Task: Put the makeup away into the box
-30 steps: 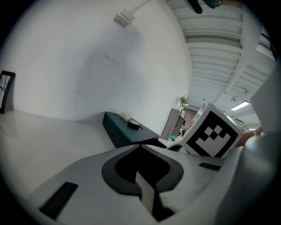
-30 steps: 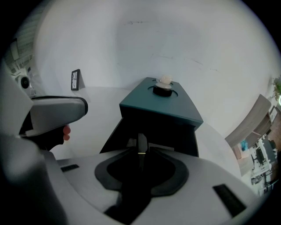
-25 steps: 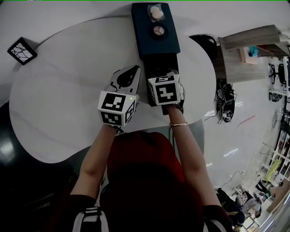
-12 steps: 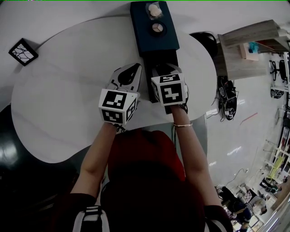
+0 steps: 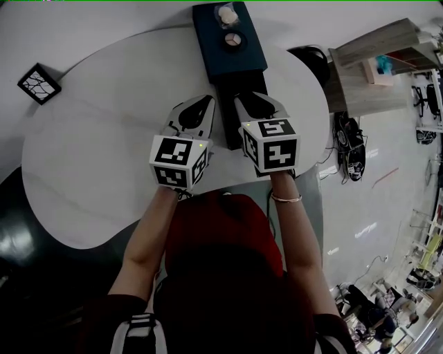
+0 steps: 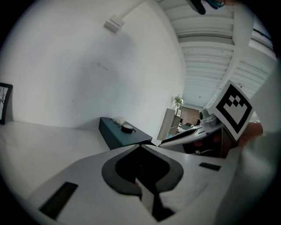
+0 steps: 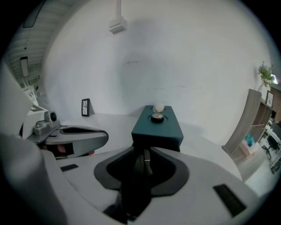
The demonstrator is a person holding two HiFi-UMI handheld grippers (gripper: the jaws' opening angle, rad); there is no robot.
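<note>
On white oval table (image 5: 104,159), far edge: dark teal box (image 5: 228,59), its black drawer (image 5: 242,81) pulled out toward the person. Box top: round compact (image 5: 232,39), with pale puff (image 5: 225,14) just beyond it. Right gripper (image 7: 142,151): over the drawer, jaws apart and just been opening; slim dark tube (image 7: 146,163) with gold band shows in the gap against the drawer's dark, narrower than the gap, no pad pressing on it. Left gripper (image 6: 140,147): beside the drawer, over bare table, jaw tips together, holding nothing. Small black-framed picture (image 5: 39,84): beyond the table's far left edge
</note>
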